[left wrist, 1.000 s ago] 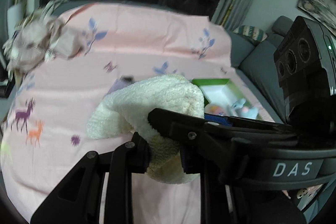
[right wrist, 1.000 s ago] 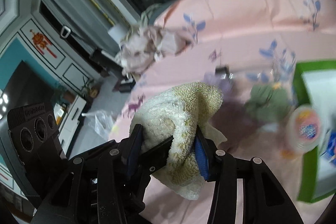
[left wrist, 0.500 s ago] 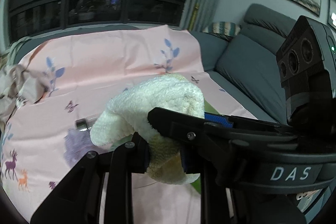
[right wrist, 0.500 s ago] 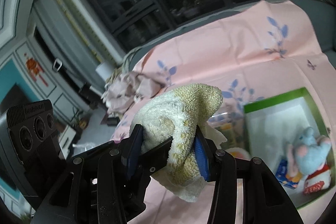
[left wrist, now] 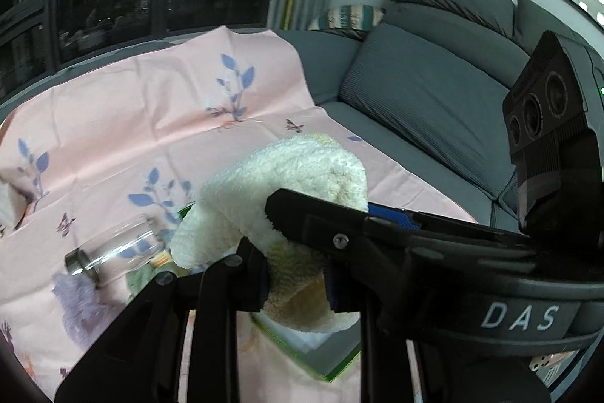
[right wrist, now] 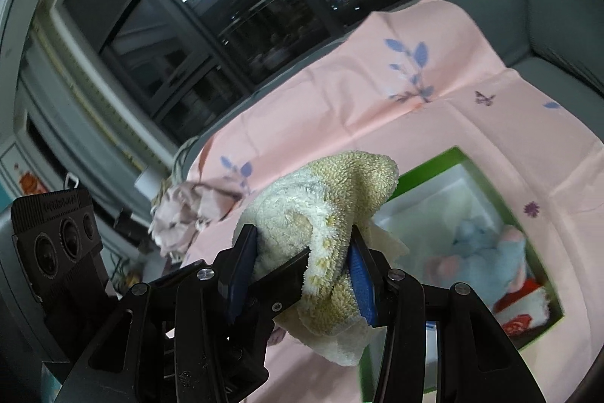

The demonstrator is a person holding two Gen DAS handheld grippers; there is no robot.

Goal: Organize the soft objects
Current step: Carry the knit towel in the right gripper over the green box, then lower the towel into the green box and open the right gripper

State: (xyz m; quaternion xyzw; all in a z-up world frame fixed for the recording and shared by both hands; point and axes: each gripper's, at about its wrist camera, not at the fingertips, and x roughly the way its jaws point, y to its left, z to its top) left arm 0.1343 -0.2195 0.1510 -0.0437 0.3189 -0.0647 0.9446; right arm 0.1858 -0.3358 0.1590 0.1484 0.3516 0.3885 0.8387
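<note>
Both tools pinch the same cream towel (left wrist: pixel 287 184): the left tool (left wrist: pixel 294 286) clamps its lower fold, the right tool (right wrist: pixel 302 263) grips its bunched middle. The towel hangs above the green box (right wrist: pixel 426 169), beside the blue plush toy (right wrist: pixel 487 248) inside.

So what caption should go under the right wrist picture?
Both grippers carry a fluffy towel above the green box holding a blue plush toy.
</note>
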